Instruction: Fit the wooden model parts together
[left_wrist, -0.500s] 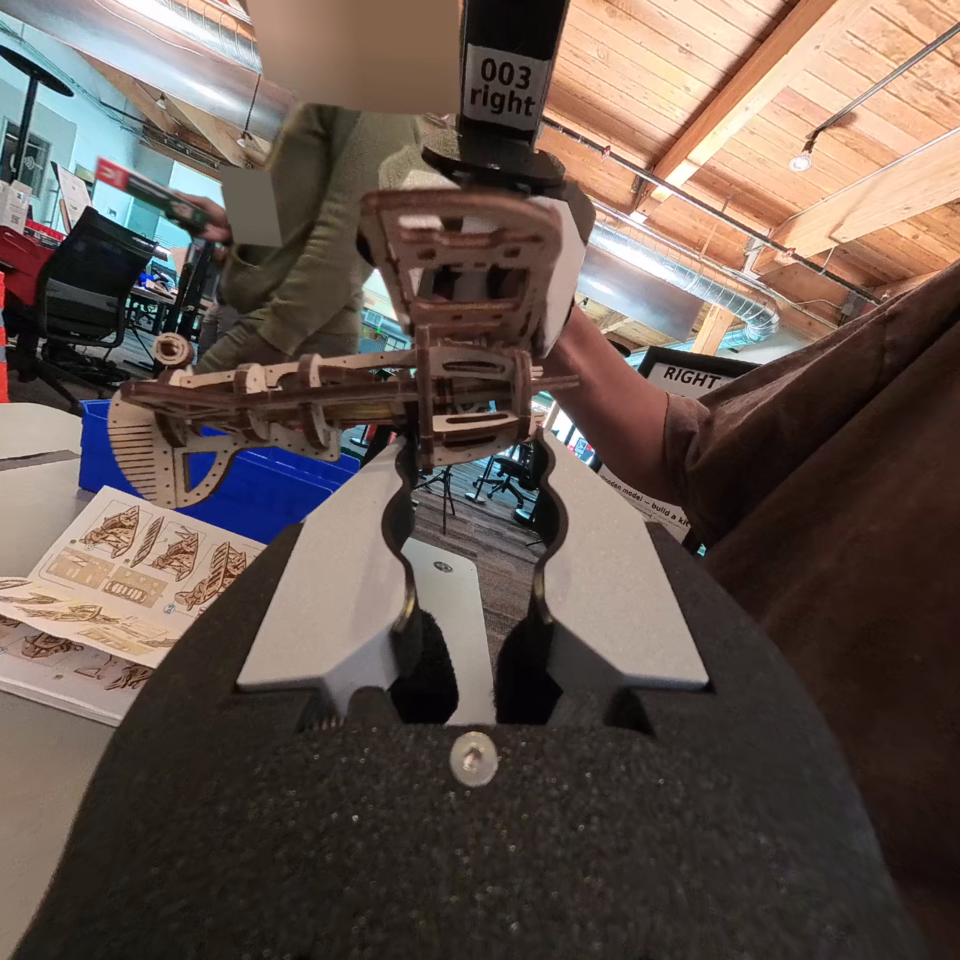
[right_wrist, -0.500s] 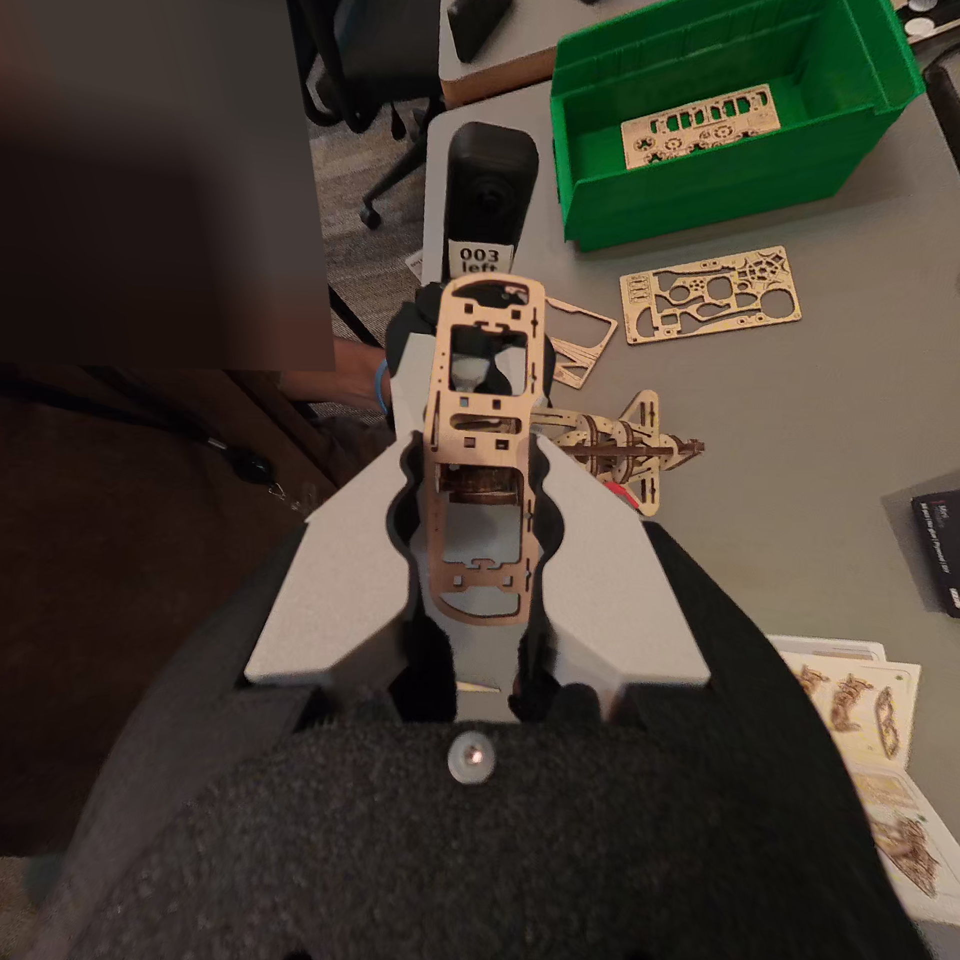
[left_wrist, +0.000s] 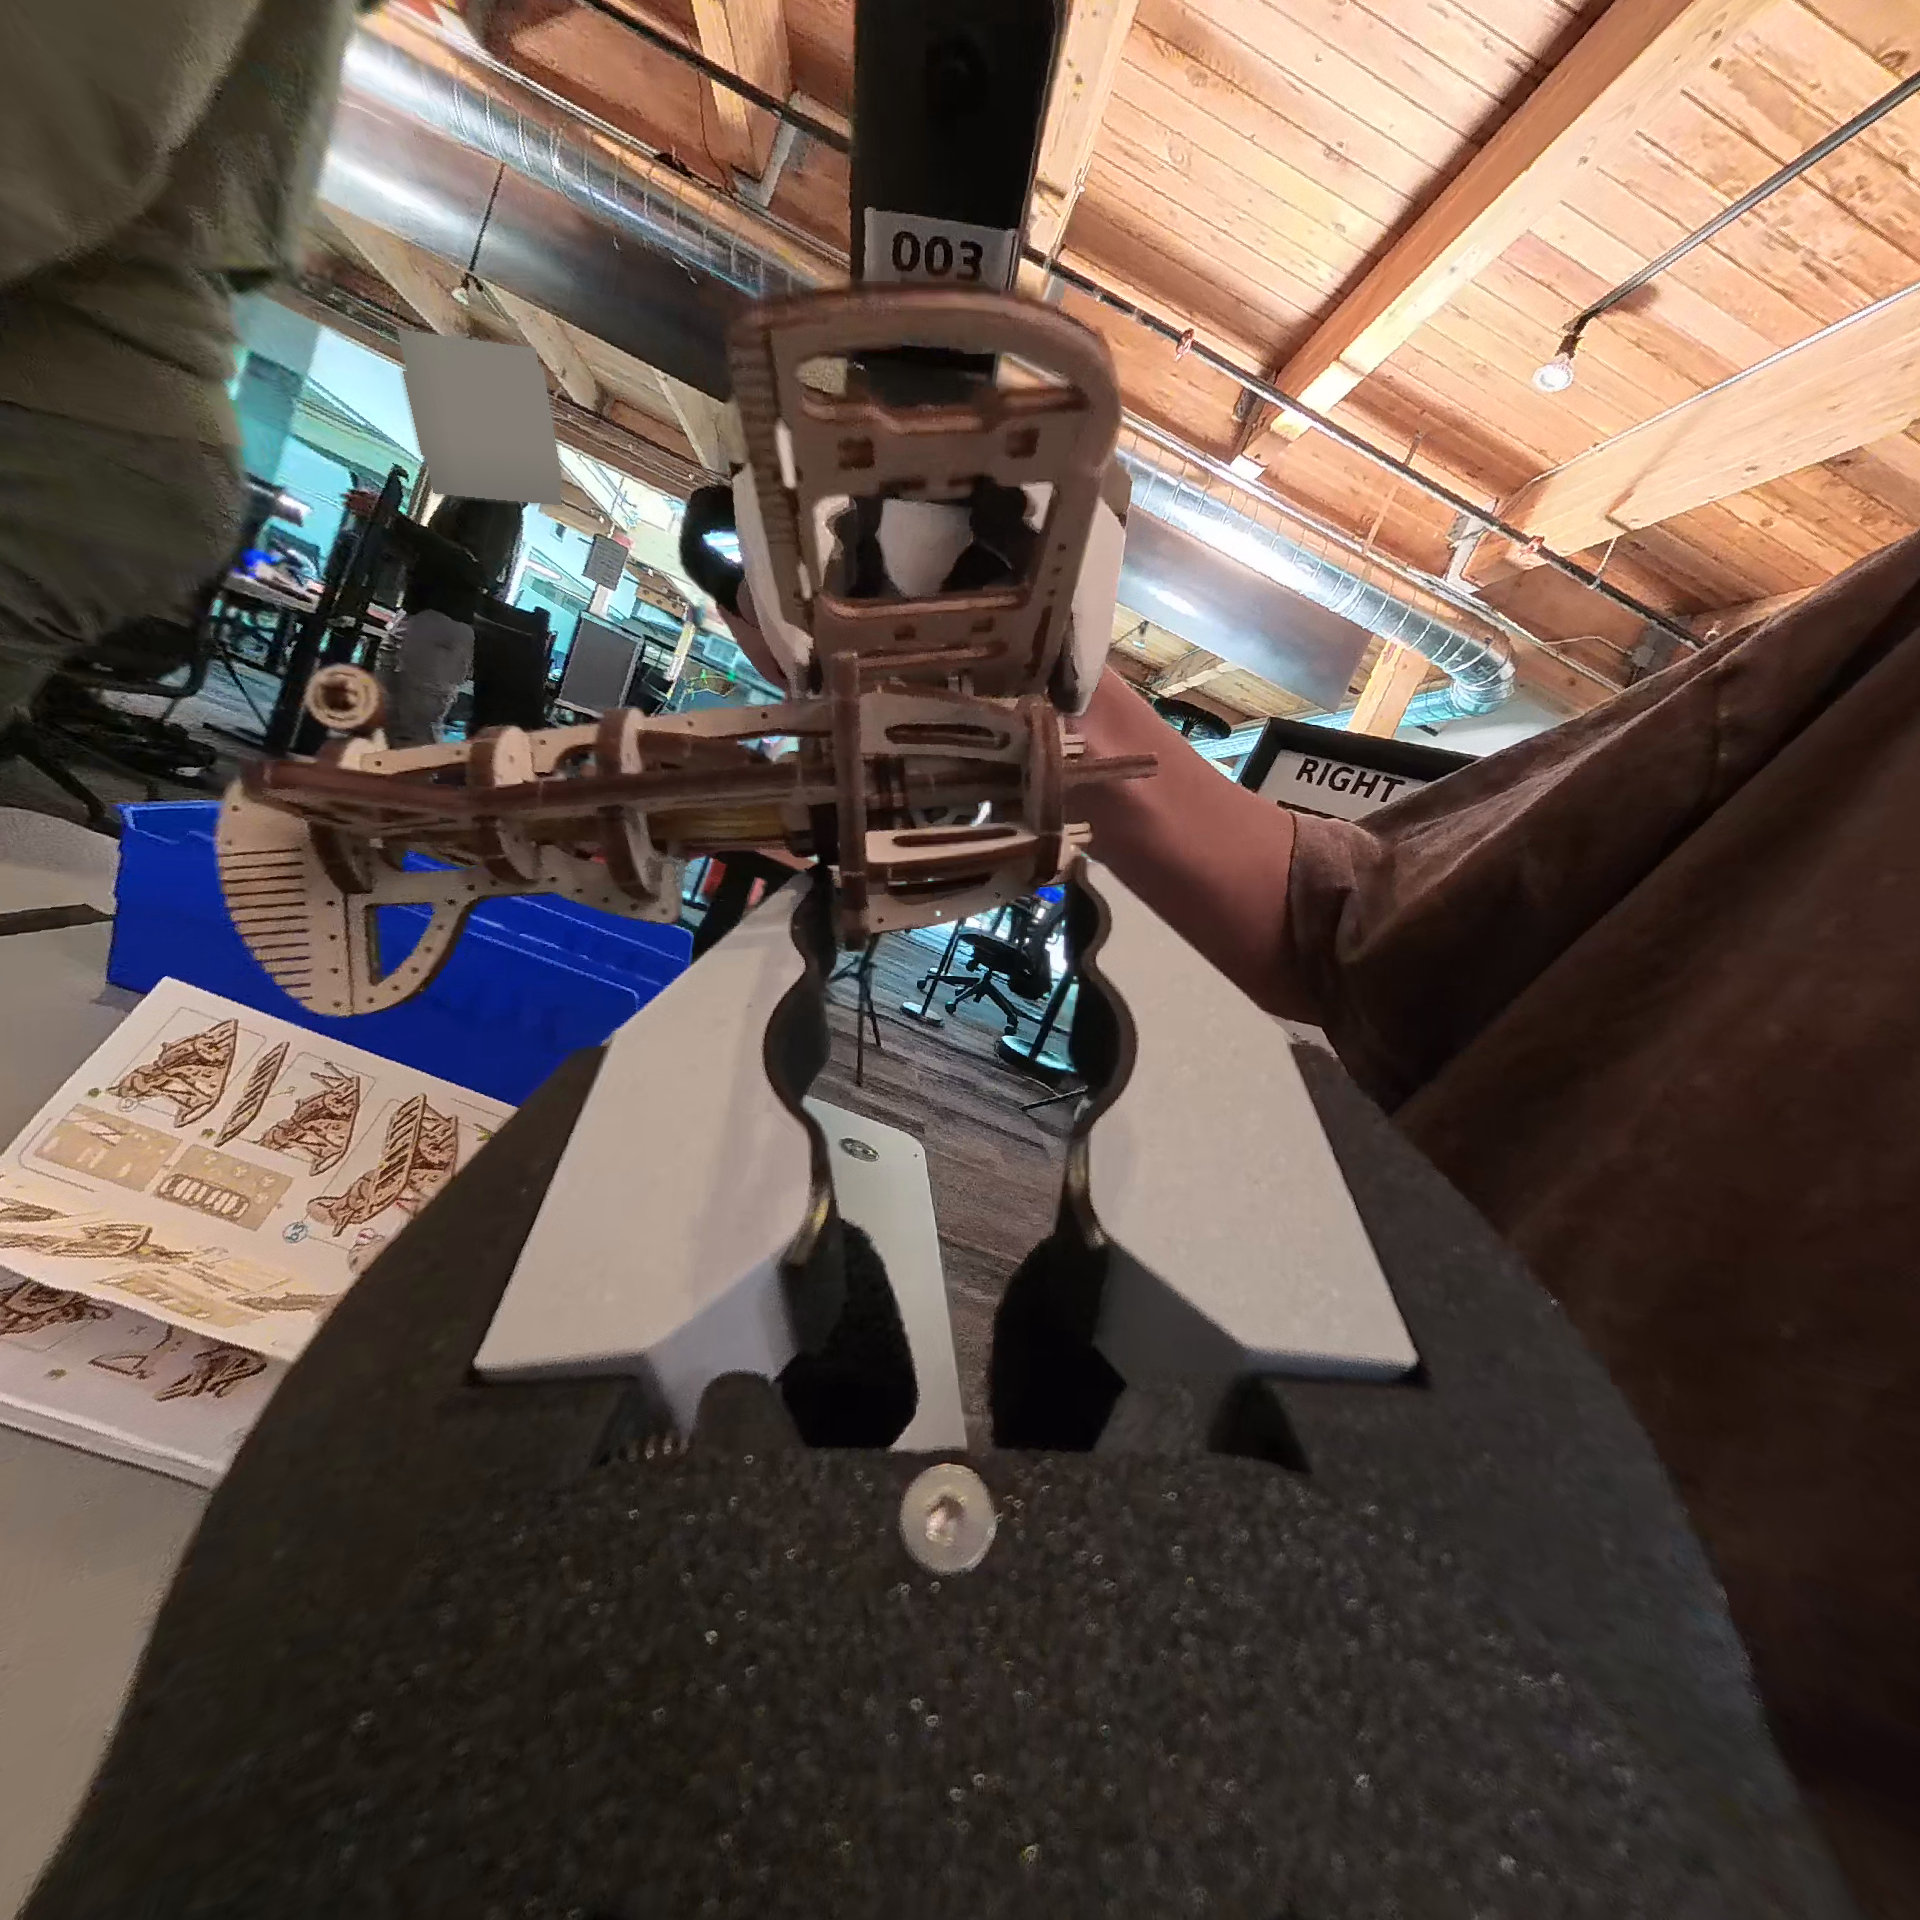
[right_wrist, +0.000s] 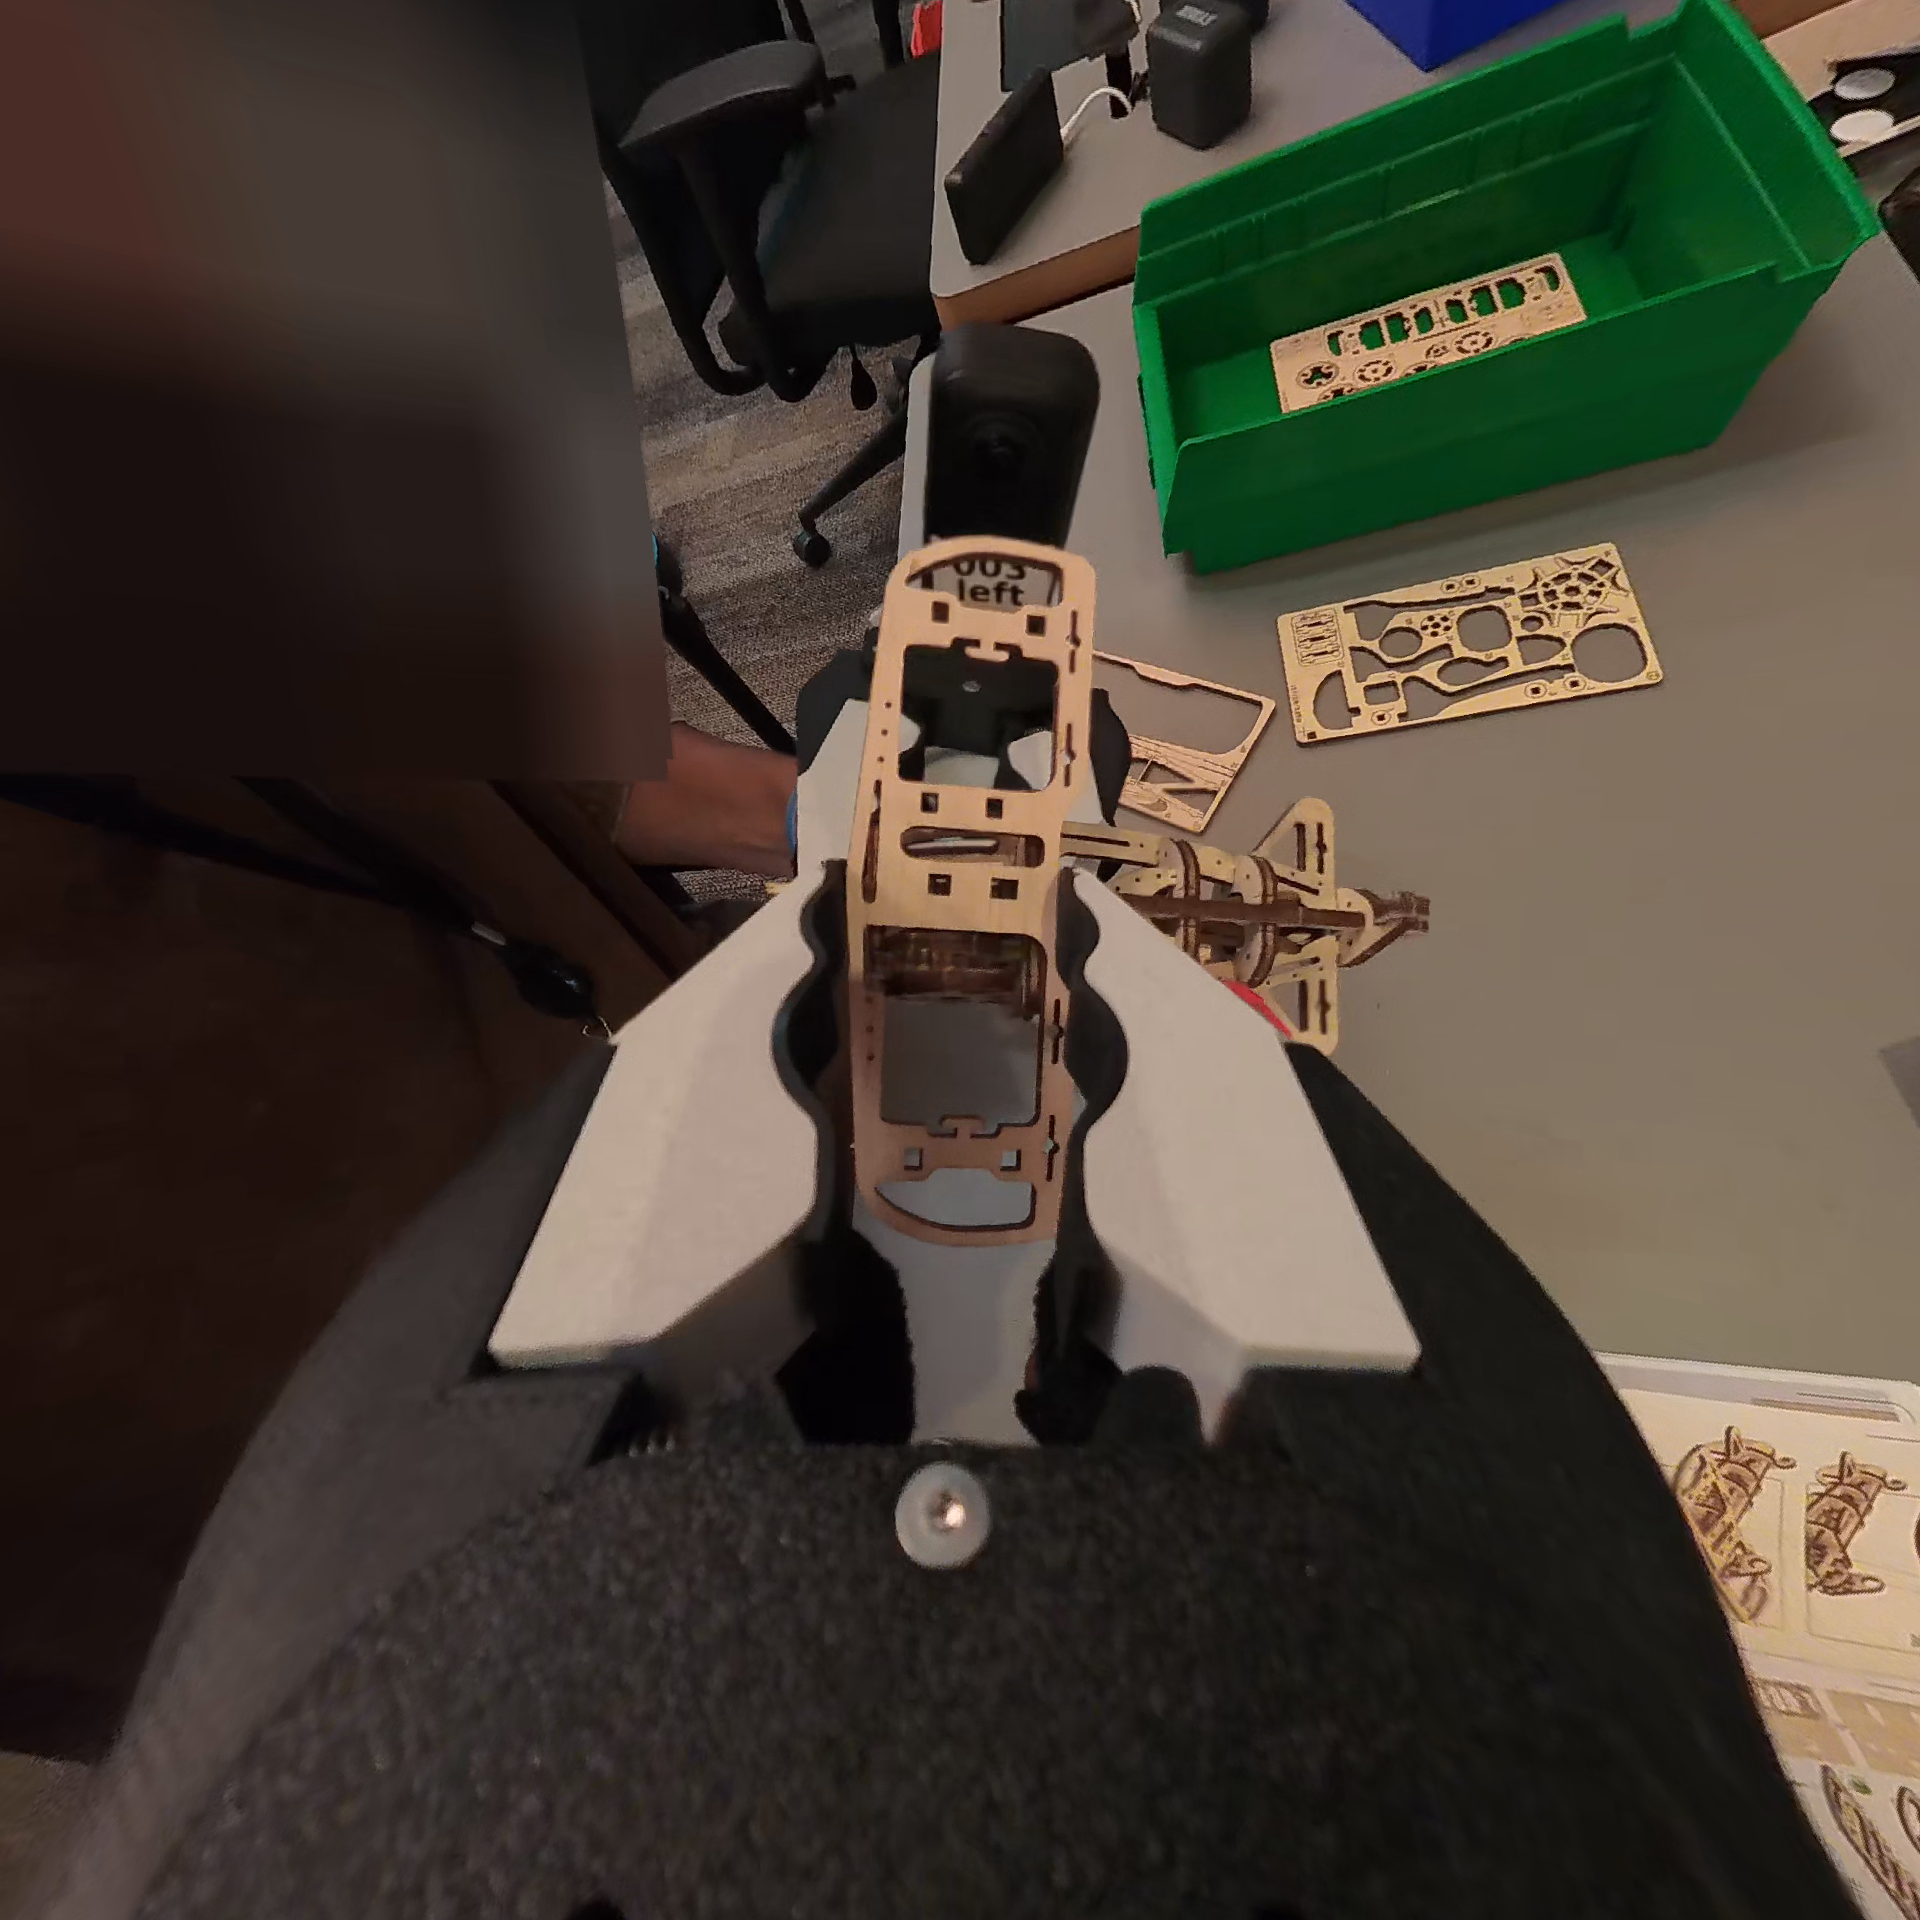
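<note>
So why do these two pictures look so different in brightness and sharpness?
Left wrist view: aimed up at a bright ceiling; the wooden panel nearest the lens is soft, and the edges bend. Right wrist view: aimed down at the dimmer grey table, evenly lit, without glare.

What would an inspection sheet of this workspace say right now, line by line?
Surface: grey table, mostly bare.
Job's things: wooden frame panel over the wooden model body.
Clutter: green bin holding one punched sheet; another punched sheet and instruction sheets on the table; blue bin.
Grippers: right gripper shut on the panel; left gripper shut on the body.
Cables: white cable at the far desk.
Surroundings: office chair, timber ceiling.
</note>
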